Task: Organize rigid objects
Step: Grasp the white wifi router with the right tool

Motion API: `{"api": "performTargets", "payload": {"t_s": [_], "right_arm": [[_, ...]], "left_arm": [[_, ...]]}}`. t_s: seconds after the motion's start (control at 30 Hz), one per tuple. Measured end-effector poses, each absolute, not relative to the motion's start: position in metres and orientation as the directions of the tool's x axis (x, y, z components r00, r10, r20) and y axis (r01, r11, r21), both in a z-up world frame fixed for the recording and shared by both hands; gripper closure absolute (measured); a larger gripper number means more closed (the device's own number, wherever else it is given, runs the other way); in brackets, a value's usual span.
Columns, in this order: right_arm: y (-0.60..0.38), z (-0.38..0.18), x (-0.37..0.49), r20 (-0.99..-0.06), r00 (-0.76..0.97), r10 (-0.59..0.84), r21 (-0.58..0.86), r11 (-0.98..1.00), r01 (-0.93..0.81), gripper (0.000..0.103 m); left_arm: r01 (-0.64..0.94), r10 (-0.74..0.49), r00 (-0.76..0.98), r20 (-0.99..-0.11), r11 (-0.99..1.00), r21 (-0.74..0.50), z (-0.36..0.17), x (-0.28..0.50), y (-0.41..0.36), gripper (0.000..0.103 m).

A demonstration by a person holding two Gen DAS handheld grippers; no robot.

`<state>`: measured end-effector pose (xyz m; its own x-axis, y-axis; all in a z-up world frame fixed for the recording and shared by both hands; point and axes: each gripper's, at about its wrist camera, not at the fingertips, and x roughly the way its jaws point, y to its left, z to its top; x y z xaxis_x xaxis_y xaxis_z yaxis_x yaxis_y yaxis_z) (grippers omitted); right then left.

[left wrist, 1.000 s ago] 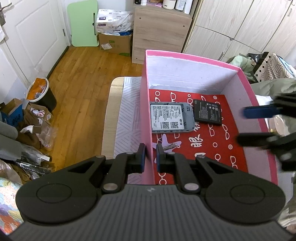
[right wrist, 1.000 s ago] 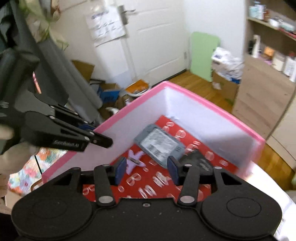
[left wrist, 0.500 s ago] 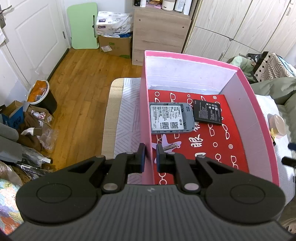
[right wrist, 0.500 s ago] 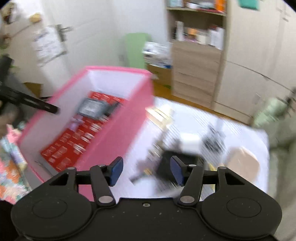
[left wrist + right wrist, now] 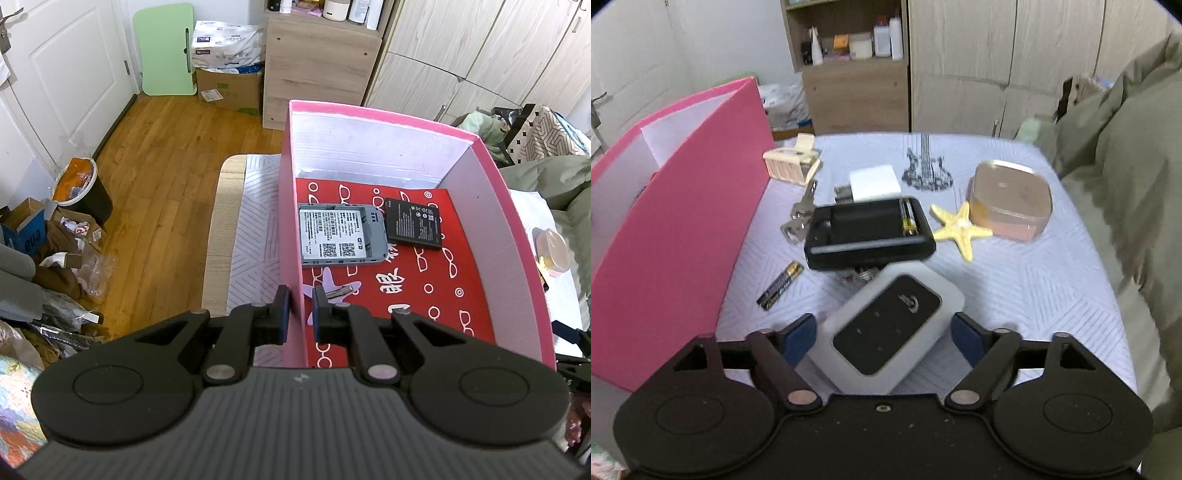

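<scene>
My left gripper (image 5: pixel 300 312) is shut on the near left wall of the pink box (image 5: pixel 291 206). On the box's red floor lie a grey device with a white label (image 5: pixel 341 236), a black battery (image 5: pixel 413 223) and a purple star clip (image 5: pixel 332 288). In the right wrist view my right gripper (image 5: pixel 883 338) hangs low over the table, its jaws opening. A grey cover with a black panel (image 5: pixel 886 328) lies between its blue pads (image 5: pixel 799 338), which do not press on it. The pink box (image 5: pixel 683 221) stands to its left.
Beyond the cover lie a black tray holding a battery (image 5: pixel 868 236), a loose battery (image 5: pixel 780 284), keys (image 5: pixel 799 218), a white plug cube (image 5: pixel 875 182), a cream hair claw (image 5: pixel 792 162), a yellow starfish (image 5: pixel 960 229) and a clear lidded case (image 5: pixel 1012 199). An olive quilt (image 5: pixel 1126 184) borders the right.
My right gripper left the box, swung right and down over the table to the grey cover, and its jaws widened. The left gripper kept still on the box wall.
</scene>
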<state>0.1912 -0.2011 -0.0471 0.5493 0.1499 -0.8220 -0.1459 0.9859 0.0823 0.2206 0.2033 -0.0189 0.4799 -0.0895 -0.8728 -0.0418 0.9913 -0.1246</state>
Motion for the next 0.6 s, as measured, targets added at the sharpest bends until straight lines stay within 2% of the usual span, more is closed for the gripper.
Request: {"api": "performTargets", "payload": {"t_s": [0.07, 0.17, 0.3, 0.37, 0.43, 0.47, 0.6], "right_arm": [[-0.197, -0.050, 0.192, -0.816, 0.560, 0.145, 0.084, 0.987, -0.133, 0.012], [-0.190, -0.057, 0.194, -0.809, 0.582, 0.083, -0.001, 0.990, -0.142, 0.010], [-0.202, -0.059, 0.194, -0.823, 0.557, 0.109, 0.033, 0.989, -0.145, 0.010], [-0.210, -0.057, 0.190, -0.833, 0.542, 0.113, 0.024, 0.986, -0.168, 0.014], [-0.218, -0.053, 0.185, -0.842, 0.525, 0.124, 0.022, 0.980, -0.196, 0.029], [-0.223, -0.051, 0.183, -0.851, 0.507, 0.140, 0.034, 0.976, -0.214, 0.034], [-0.236, -0.050, 0.187, -0.869, 0.464, 0.174, 0.077, 0.972, -0.221, 0.036]], "left_arm": [[-0.041, -0.090, 0.480, -0.873, 0.991, -0.125, -0.019, 0.220, 0.203, 0.093], [-0.042, -0.090, 0.479, -0.873, 0.991, -0.125, -0.019, 0.220, 0.203, 0.093], [-0.041, -0.090, 0.479, -0.873, 0.991, -0.125, -0.019, 0.220, 0.204, 0.093], [-0.041, -0.089, 0.479, -0.873, 0.991, -0.124, -0.019, 0.220, 0.203, 0.093], [-0.042, -0.088, 0.478, -0.874, 0.992, -0.123, -0.019, 0.220, 0.203, 0.093], [-0.042, -0.087, 0.477, -0.874, 0.992, -0.122, -0.020, 0.220, 0.203, 0.093], [-0.045, -0.084, 0.475, -0.876, 0.992, -0.119, -0.020, 0.221, 0.203, 0.093]]}}
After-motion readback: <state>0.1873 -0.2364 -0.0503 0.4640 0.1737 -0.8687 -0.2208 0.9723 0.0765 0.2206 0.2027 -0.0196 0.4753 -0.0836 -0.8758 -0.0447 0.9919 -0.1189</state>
